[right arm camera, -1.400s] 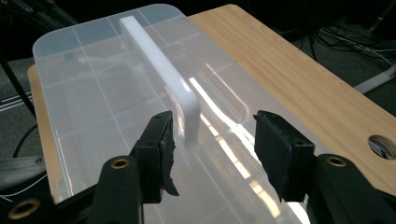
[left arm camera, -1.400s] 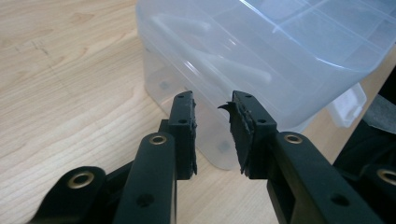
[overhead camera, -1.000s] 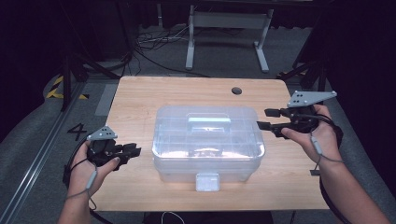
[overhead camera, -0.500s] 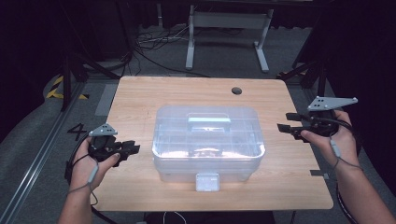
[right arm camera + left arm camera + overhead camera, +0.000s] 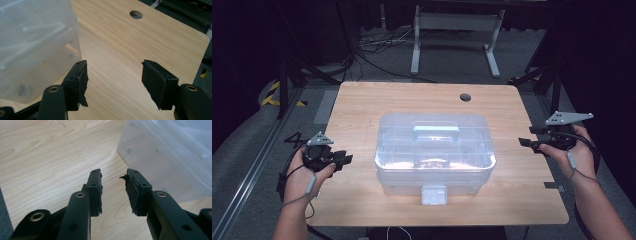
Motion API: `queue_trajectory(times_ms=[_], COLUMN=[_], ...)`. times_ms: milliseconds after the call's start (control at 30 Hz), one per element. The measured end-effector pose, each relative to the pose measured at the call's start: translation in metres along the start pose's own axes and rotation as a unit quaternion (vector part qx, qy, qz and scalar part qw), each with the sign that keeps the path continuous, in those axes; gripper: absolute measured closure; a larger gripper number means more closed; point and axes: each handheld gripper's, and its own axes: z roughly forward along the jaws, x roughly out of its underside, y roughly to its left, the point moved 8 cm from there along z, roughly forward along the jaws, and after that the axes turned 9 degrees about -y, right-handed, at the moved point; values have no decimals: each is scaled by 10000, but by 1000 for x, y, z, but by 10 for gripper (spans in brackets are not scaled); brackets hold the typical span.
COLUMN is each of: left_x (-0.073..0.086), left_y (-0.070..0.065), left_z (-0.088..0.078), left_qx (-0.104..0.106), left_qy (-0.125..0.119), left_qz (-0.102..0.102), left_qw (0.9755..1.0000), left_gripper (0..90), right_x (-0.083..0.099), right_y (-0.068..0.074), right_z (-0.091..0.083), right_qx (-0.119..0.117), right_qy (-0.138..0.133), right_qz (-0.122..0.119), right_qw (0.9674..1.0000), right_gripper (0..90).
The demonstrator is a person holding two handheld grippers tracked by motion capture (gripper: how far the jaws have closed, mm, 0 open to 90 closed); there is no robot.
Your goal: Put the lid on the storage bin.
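Left gripper: we hold the black two-jaw left gripper [image 5: 343,159] at the table's near left edge, jaws parted by a moderate gap that has just been widening, nothing between them.
Right gripper: the black two-jaw right gripper [image 5: 528,138] hovers near the table's right edge, jaws spread wide after just opening further, bare wood between them.
Table: a light wooden tabletop [image 5: 362,105] with a round cable hole [image 5: 465,97] at the far side.
Box: a clear, lidded plastic storage box [image 5: 434,152] sits mid-table between our grippers, apart from both.
Latch: a pale front clasp [image 5: 434,194] faces us; it looks closed.
Handle: a pale, flat carry handle [image 5: 435,133] lies on the lid.
Contents: blurred pale shapes inside; we cannot tell what they are.
Handling: we judge it light, rigid and slippery; best taken by the handle or both ends.
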Motion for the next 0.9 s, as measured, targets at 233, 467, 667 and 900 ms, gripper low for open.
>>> queue_trajectory(times_ms=[233,467,667,900], left_x=[6,10,12,14], left_y=[4,6,8,11], left_z=[4,7,8,11], left_qx=[100,117,96,92], left_qy=[118,229,236,257], left_qz=[-58,-123,-136,-162], left_qw=[9999,9996,9996,9995], left_gripper=[646,647,648,649], right_x=[22,43,55,63], right_y=[-7,-9,-9,-13], right_z=[10,20,31,35], right_qx=[36,109,75,152], right_qy=[188,106,13,73], right_qz=[57,382,601,587], right_qw=[9998,9992,9982,9981], right_gripper=[369,363,362,363])
